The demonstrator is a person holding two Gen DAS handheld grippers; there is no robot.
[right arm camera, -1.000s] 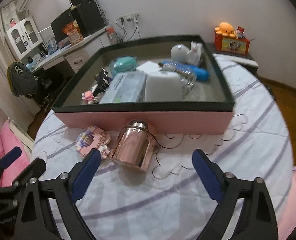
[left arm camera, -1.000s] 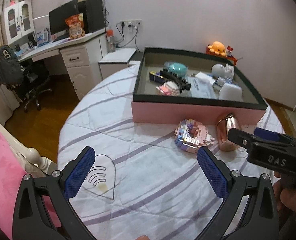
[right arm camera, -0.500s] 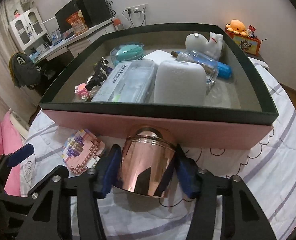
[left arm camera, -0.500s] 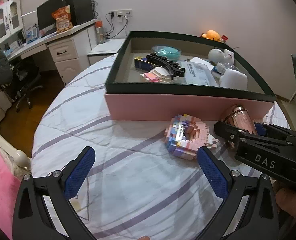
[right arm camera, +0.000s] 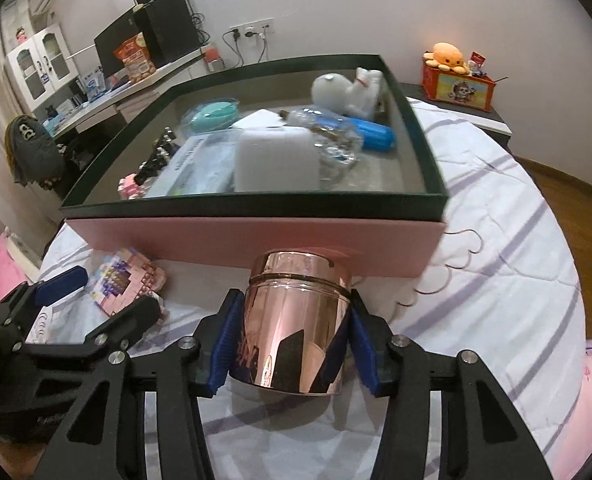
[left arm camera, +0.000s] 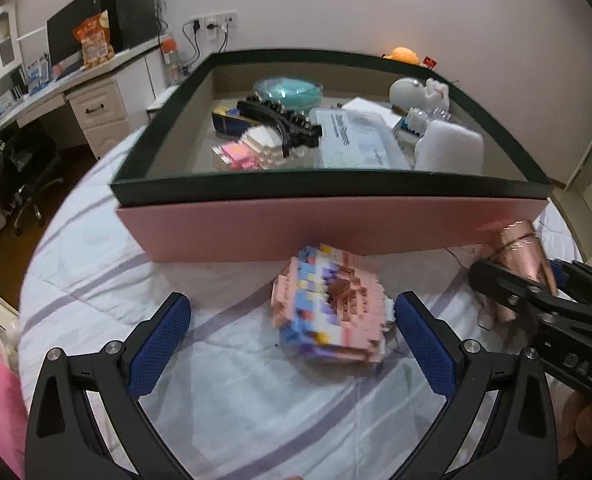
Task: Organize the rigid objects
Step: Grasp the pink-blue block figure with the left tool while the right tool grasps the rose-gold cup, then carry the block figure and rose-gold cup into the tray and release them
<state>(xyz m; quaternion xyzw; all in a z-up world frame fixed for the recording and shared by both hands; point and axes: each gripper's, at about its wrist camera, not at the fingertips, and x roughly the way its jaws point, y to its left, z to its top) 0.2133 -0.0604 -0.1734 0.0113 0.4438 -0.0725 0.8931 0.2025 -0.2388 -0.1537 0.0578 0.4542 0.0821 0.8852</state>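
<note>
Rose-gold metal canister sits nearest the right wrist camera, lying against the striped bedsheet with its lid end pointing away toward twelve o'clock, just short of the pink wall of the storage box. The right gripper is closed down on it, one blue pad pressed to each side of its shiny body at nine and three o'clock, so the grip looks firm and ready for a lift; taking it across the round sides is probably meant to stop it rolling. At about ten o'clock in this view lies the pastel building-block model, flat on the sheet and close to the box wall. From the left wrist camera, the left gripper is spread wide and holds nothing; the block model lies between its fingers, nearer the right-hand pad, though contact cannot be judged through the blur. That spread suits a broad, bumpy object. Beyond both, at twelve o'clock, the dark-rimmed box already holds a white rounded case, a clear plastic packet, a blue bottle, a teal dish and a white plush toy, suggesting it is where the two remaining pieces belong. Open floor remains along its near right corner.
</note>
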